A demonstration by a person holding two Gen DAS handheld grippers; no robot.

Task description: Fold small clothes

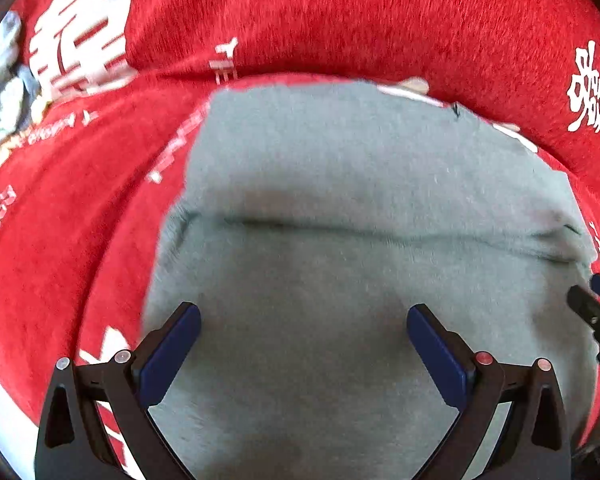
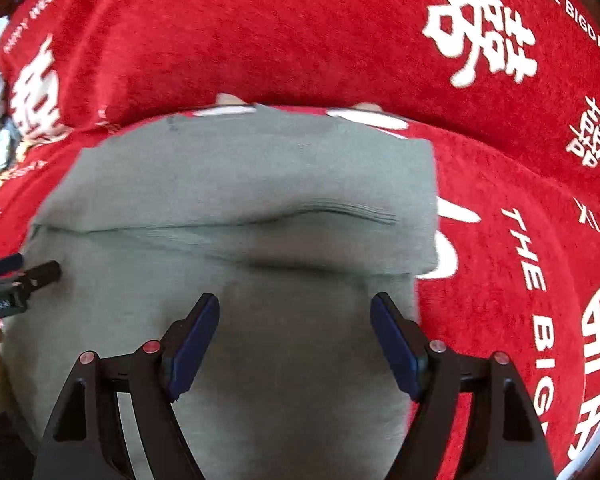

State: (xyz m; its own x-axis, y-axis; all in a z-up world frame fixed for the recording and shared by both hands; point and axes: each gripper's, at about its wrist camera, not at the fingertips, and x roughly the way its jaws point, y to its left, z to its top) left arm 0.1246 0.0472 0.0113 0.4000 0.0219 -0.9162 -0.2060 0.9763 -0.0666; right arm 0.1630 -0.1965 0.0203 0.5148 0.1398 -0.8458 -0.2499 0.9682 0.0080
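Both grippers sit nearest the lens, angled steeply down over 1 grey garment [image 1: 340,184]. Left gripper [image 1: 304,322]: jaws spread wide, nothing between the pads, cloth only below them. Right gripper [image 2: 295,308]: likewise released, jaws wide, nothing grasped; its tips also show at the right edge of the left wrist view, so the 2 tools work side by side over the same piece.

Garment lies flat on a red cover [image 2: 500,240] printed with white characters and lettering; whatever carries the cover is hidden. Near part of the cloth lies doubled over the rest, ending in a raised ridge [image 2: 320,216] that runs crosswise, parallel to the garment's far edge. Judgement: 1 fold is laid, and the open jaws fit a release so the flap stays put.

Right side of the garment stops short of the cover's right edge; much red remains bare there. Pale crumpled cloth [image 1: 0,92] sits at the cover's far left, possibly more laundry.

Frames are motion-blurred.
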